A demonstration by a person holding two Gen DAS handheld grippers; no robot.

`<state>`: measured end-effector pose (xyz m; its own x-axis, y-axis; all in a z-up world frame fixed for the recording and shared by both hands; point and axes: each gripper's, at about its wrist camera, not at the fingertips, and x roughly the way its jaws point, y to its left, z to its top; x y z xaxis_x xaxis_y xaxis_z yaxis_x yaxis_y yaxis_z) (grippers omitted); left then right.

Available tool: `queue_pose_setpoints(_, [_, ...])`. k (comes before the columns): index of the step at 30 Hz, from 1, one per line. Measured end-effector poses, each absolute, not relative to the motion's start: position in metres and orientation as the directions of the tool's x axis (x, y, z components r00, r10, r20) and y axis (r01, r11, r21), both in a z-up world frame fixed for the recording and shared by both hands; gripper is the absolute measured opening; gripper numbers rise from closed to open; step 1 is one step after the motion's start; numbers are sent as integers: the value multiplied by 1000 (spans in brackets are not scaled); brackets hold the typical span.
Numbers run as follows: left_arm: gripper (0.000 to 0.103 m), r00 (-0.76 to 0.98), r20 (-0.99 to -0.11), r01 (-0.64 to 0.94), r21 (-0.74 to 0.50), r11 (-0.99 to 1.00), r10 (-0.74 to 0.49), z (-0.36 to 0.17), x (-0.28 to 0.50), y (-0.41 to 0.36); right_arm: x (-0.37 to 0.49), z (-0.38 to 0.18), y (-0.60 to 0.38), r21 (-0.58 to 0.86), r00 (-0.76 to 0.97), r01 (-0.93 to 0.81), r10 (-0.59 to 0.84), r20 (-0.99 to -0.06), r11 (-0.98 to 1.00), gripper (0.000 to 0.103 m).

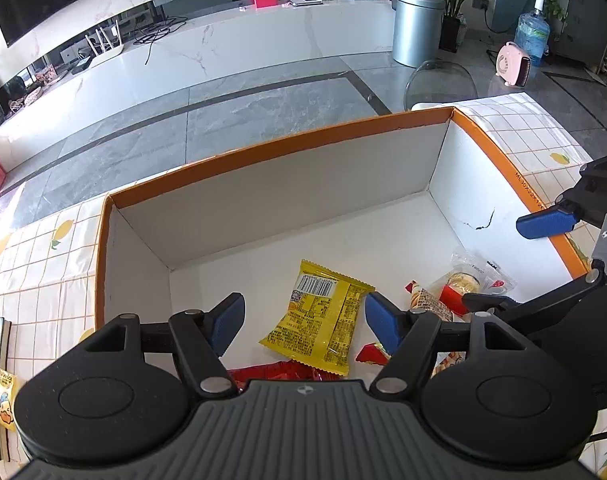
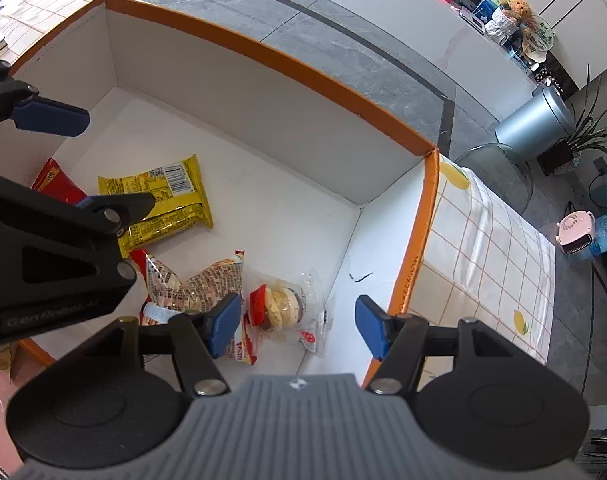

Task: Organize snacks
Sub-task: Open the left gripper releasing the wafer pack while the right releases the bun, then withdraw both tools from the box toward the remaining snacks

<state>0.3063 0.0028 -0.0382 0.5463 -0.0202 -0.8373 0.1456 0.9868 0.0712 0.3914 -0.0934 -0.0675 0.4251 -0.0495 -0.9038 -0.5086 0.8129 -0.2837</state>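
Over the orange-rimmed cardboard box (image 1: 283, 146), the left wrist view shows the left gripper (image 1: 303, 326) hanging with jaws spread wide and nothing between them. A yellow snack packet (image 1: 323, 320) lies flat on the box floor directly beneath the gap, apart from both pads. A red packet (image 1: 279, 372) sits nearer the camera, partly hidden by the gripper body. Part of the right gripper (image 1: 551, 222) enters at the right edge.

From the right wrist view, the right gripper (image 2: 297, 326) is likewise released and empty, poised at the box's near right corner. A clear-wrapped biscuit stack (image 2: 281, 306) lies on the floor below the gap, nearer the left pad. A crumpled printed wrapper (image 2: 199, 286) lies just beside it, and the yellow packet lies further left.

Judgement: several snacks are already boxed, so this appears to be a point between placements. The next move likely calls for either gripper to withdraw over the checked tablecloth (image 2: 487, 256) and fetch another snack.
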Motion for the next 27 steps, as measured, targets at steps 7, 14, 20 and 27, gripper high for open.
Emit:
queue_pose_setpoints(7, [81, 584, -812, 129, 75, 989, -15, -18, 290, 2, 379, -52, -101, -267, 455, -479, -23, -890, 836, 67])
queue_pose_setpoints(14, [81, 624, -781, 105, 75, 992, -7, 2, 265, 4, 357, -31, -108, -256, 505, -452, 8, -863, 855, 70])
queue_pose_setpoints(20, [82, 656, -754, 93, 100, 991, 14, 15, 239, 5, 329, -16, -117, -228, 555, -422, 51, -830, 877, 72])
queue_pose_setpoints(27, [82, 677, -736, 87, 84, 993, 3, 26, 204, 8, 290, -1, -132, -174, 606, -378, 100, -789, 909, 73])
